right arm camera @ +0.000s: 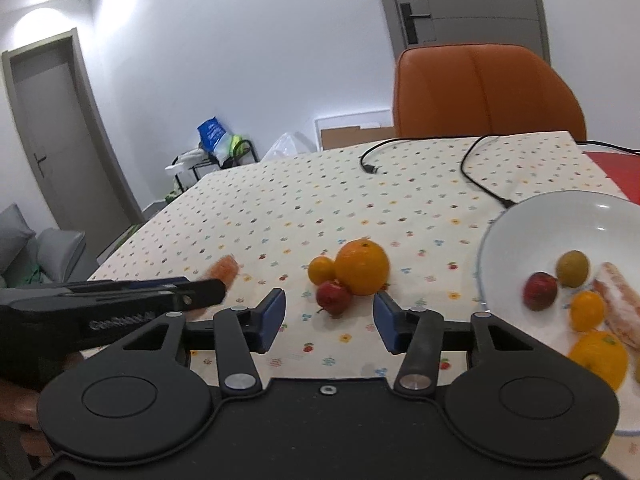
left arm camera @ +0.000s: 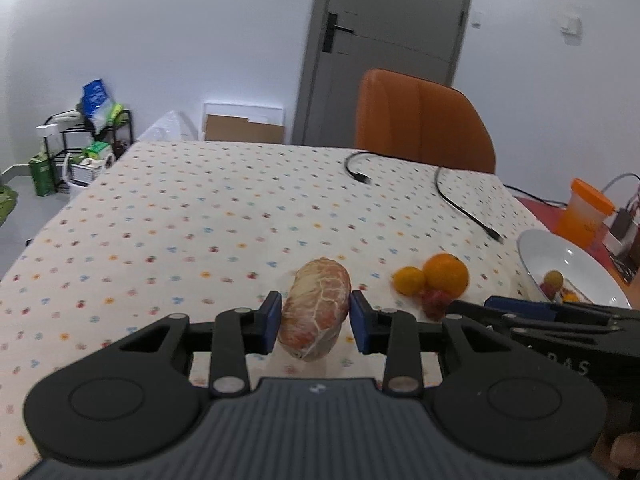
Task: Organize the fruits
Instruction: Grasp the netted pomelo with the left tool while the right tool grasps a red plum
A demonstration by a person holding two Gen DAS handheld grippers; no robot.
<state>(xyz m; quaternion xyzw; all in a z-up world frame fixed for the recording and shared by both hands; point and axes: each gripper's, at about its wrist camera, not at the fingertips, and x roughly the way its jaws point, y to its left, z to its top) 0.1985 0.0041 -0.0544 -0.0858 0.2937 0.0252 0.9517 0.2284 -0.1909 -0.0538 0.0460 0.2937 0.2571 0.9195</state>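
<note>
- The bench point(left arm camera: 200, 208), under a cream cloth dotted with small flowers, carries everything; most of its surface is bare, with the fruit gathered at the near right, within reach of both grippers
- An orange chair point(right arm camera: 488, 92) stands at the far edge, and two black cables point(left arm camera: 464, 204) trail across the cloth behind the fruit, apart from it
- The white bowl point(right arm camera: 520, 216) sits at the right of the bench and looks to be the collecting place: it already holds a large orange, a smaller orange fruit, a red fruit, a greenish-yellow one and a pale pinkish peeled piece
- The left gripper point(left arm camera: 314, 316) has its fingers closed on a peeled grapefruit segment point(left arm camera: 316, 308), the blue pads pressing its two sides; in the right wrist view the piece appears raised off the cloth, so my guess is that it is being carried to the bowl
- The right gripper point(right arm camera: 330, 316) hovers low with its fingers apart and nothing between them, aimed at the loose cluster ahead, probably to take the next fruit
- That cluster, left of the bowl, is an orange point(right arm camera: 362, 266) with a small yellow-orange citrus point(right arm camera: 321, 270) at its left and a small red fruit point(right arm camera: 334, 296) in front, all three touching or nearly so
</note>
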